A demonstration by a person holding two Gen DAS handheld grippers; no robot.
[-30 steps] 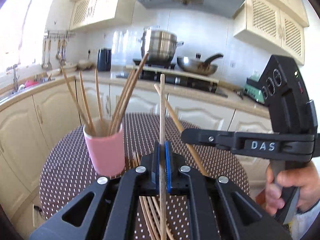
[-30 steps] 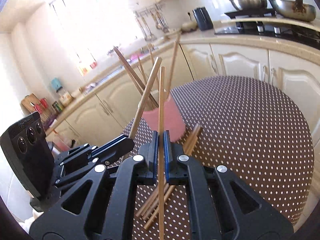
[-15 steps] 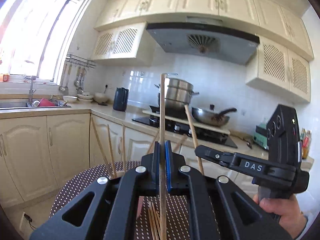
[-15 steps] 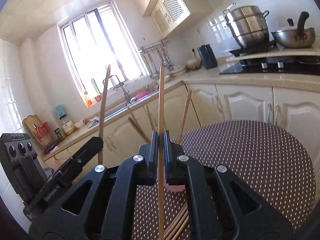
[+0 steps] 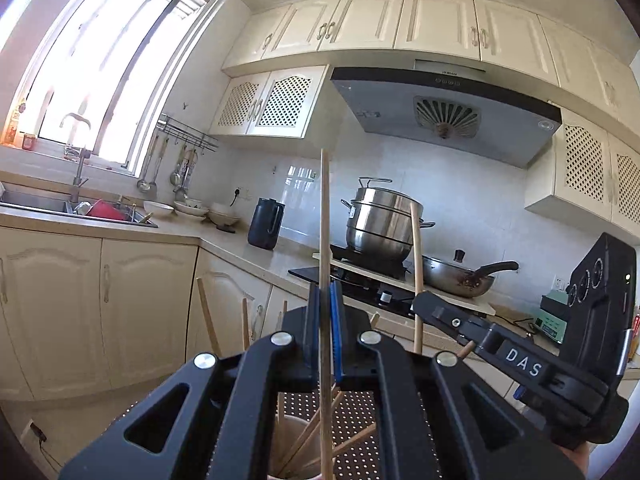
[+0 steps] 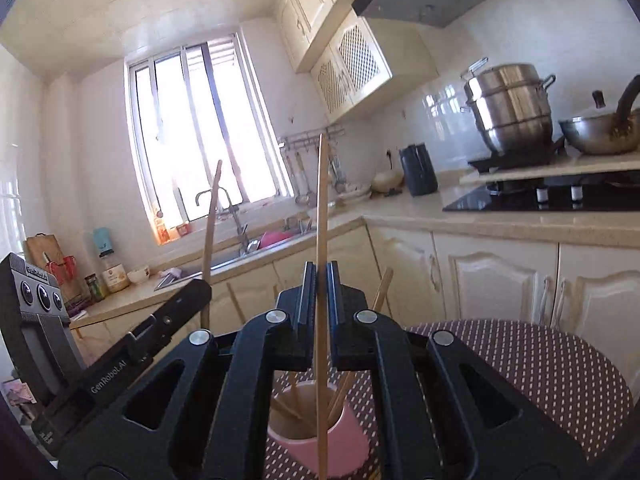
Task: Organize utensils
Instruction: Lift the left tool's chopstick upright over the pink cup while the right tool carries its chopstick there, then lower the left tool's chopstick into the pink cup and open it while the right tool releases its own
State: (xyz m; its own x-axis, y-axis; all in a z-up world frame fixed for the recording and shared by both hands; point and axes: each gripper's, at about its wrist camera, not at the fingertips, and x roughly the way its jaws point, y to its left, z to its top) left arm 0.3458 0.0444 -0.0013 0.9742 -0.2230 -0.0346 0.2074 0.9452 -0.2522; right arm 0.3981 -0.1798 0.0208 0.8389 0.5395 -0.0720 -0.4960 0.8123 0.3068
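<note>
In the left wrist view my left gripper (image 5: 325, 304) is shut on a wooden chopstick (image 5: 324, 220) that stands upright. Its lower end hangs over the pink cup (image 5: 294, 446), which holds several chopsticks. To the right, my right gripper (image 5: 436, 312) is shut on a second chopstick (image 5: 416, 264). In the right wrist view the right gripper (image 6: 320, 280) pinches its upright chopstick (image 6: 321, 200), the lower end over the pink cup (image 6: 344, 450). The left gripper (image 6: 192, 296) with its chopstick (image 6: 212, 216) is at the left.
The cup stands on a round table with a dotted brown cloth (image 6: 540, 364). Behind are cream cabinets (image 5: 140, 304), a sink (image 5: 48, 204), a black kettle (image 5: 264, 224), and a stove with a steel pot (image 5: 380, 224) and a wok (image 5: 460, 276).
Both grippers rose and tilted up to level, each keeping its chopstick. The pink cup slid from ahead of them to below the fingers, and the loose chopsticks on the table dropped out of sight.
</note>
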